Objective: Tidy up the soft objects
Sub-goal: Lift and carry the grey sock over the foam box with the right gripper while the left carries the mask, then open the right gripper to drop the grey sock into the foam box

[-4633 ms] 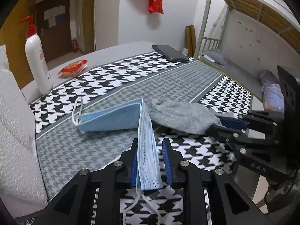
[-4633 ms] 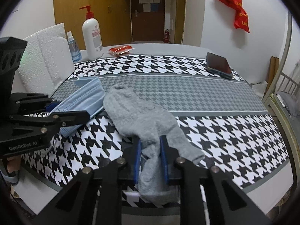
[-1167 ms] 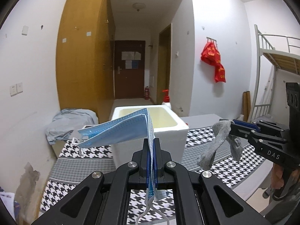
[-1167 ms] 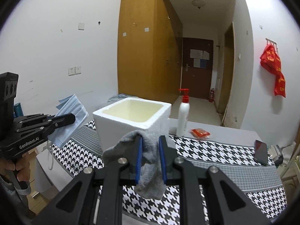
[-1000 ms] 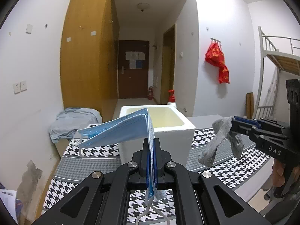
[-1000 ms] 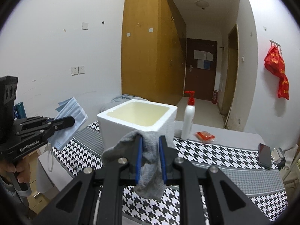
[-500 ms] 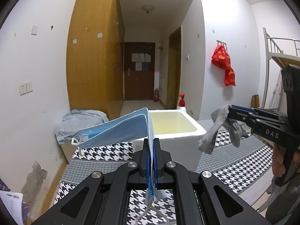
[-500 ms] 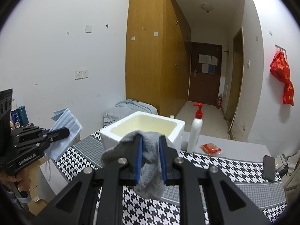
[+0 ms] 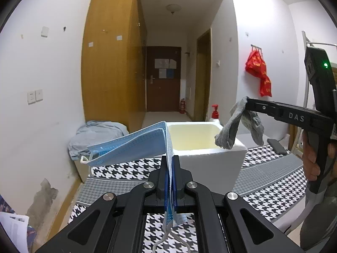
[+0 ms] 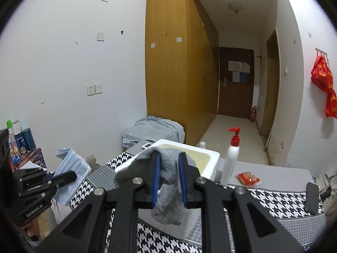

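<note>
My left gripper (image 9: 170, 160) is shut on a blue face mask (image 9: 134, 147) and holds it in the air in front of a white foam box (image 9: 208, 154). The mask also shows in the right wrist view (image 10: 71, 168). My right gripper (image 10: 168, 158) is shut on a grey sock (image 10: 170, 189), which hangs over the near rim of the foam box (image 10: 208, 158). In the left wrist view the sock (image 9: 238, 124) dangles from the right gripper (image 9: 248, 103) above the box's right rim.
The box stands on a table with a houndstooth cloth (image 9: 273, 175). A white pump bottle (image 10: 231, 158), a red packet (image 10: 248, 179) and a dark phone (image 10: 311, 198) lie behind and right of the box. A cloth-covered heap (image 9: 99, 135) sits at the left wall.
Both grippers have moved closer to the foam box with their loads. The sock has shifted from right of the box to over its rim.
</note>
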Available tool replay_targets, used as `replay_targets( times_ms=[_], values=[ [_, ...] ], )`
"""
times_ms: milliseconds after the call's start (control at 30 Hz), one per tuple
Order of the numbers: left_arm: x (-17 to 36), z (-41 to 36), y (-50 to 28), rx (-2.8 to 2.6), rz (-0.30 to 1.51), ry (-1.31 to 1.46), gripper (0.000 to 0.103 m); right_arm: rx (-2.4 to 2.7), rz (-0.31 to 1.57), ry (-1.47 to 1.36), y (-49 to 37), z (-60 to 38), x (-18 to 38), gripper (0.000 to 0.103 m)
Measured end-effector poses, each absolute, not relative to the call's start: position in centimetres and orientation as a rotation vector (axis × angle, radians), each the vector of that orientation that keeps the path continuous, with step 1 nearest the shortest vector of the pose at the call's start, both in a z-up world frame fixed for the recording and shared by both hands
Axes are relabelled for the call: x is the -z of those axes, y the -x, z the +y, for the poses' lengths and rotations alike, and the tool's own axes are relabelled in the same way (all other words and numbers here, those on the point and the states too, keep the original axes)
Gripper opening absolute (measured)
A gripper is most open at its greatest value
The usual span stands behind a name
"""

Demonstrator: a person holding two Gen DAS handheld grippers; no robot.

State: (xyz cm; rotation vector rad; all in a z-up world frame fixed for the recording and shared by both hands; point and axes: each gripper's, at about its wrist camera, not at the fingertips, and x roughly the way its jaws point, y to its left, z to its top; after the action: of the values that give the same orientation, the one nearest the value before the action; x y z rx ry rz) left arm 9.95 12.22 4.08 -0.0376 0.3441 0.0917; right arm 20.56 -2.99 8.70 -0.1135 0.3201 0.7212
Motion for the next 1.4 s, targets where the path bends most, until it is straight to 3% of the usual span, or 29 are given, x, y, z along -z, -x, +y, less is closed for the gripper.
replay_targets(
  times_ms=[1000, 1033, 1100, 1133, 1400],
  values=[
    [-2.9, 14.6, -11.1, -0.118, 0.375, 0.089, 0.003, -0.709, 0.465, 0.098, -26.6, 1.9, -7.7, 0.021],
    [-3.0, 14.7, -11.1, -0.117, 0.376, 0.089, 0.003, -0.707, 0.477, 0.093, -27.0, 2.1, -7.6, 0.023],
    [-3.0, 14.8, -11.1, -0.121, 0.375, 0.089, 0.003, -0.704, 0.497, 0.085, -27.5, 2.3, -7.2, 0.044],
    [-3.1, 14.8, -11.2, -0.121, 0.375, 0.091, 0.003, -0.705, 0.505, 0.083, -27.8, 2.3, -7.1, 0.06],
    [-3.4, 14.7, -11.5, -0.131, 0.372, 0.091, 0.003, -0.692, 0.511, 0.112, -27.4, 2.5, -6.3, 0.09]
  ],
)
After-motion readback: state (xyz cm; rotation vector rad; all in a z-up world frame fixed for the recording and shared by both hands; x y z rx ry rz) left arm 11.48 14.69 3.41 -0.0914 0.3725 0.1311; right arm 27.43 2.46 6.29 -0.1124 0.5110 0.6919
